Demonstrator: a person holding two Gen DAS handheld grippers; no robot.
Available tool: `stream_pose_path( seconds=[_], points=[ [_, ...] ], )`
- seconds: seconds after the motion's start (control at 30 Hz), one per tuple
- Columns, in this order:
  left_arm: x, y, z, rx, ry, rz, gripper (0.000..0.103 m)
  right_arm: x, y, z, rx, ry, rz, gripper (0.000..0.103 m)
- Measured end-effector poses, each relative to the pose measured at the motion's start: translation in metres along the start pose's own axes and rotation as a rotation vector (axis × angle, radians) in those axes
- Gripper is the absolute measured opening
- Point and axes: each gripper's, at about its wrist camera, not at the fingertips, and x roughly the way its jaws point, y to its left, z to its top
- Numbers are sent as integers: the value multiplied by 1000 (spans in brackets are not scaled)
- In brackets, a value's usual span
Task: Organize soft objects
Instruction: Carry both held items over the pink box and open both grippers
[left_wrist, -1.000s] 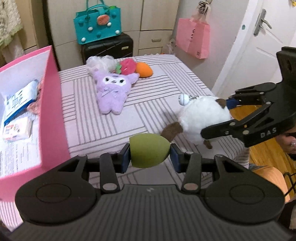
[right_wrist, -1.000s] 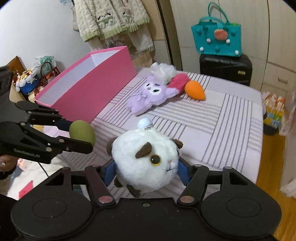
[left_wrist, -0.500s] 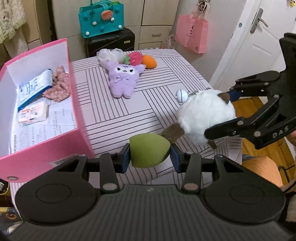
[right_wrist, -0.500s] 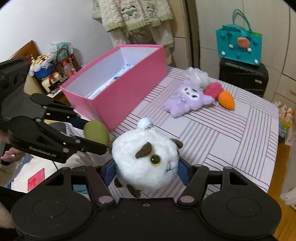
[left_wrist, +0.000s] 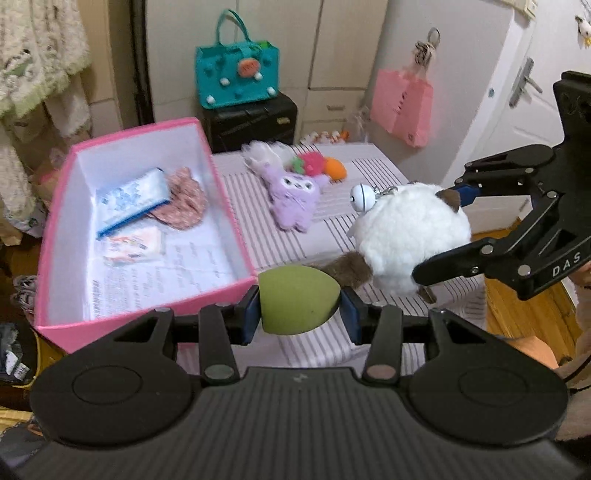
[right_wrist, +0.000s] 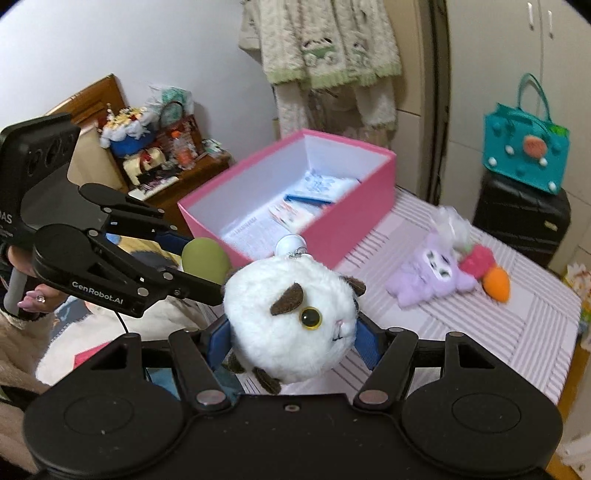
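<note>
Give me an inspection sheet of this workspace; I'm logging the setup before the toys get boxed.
Surface: striped cloth, partly bare.
Job's things: green sponge and white plush held; purple plush, orange toy on cloth; pink box open, holding packets.
Clutter: nothing seen on cloth.
Grippers: left gripper shut on sponge; right gripper shut on white plush.
Cables: thin black one under left gripper.
Surroundings: teal bag, black suitcase, door.

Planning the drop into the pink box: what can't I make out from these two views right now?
- Pink box floor near its front wall: hidden behind that wall, right wrist view.
- White plush underside: covered by the right gripper.
- Printing on the packets in the box: too small, both views.
- Purple plush: motion-blurred.
</note>
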Motion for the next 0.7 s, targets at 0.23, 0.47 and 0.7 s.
stream_pose_path(
  seconds=[0.23,0.47,0.7],
  points=[
    [-13,32,2,-30,-69,62,45,17,9,30,-60,-95,25,72],
    [-4,64,11,-41,-102,161,45,46,8,61,-82,-157,65,72],
    [16,92,25,-55,-121,224,45,82,7,94,-127,-195,31,72]
  ],
)
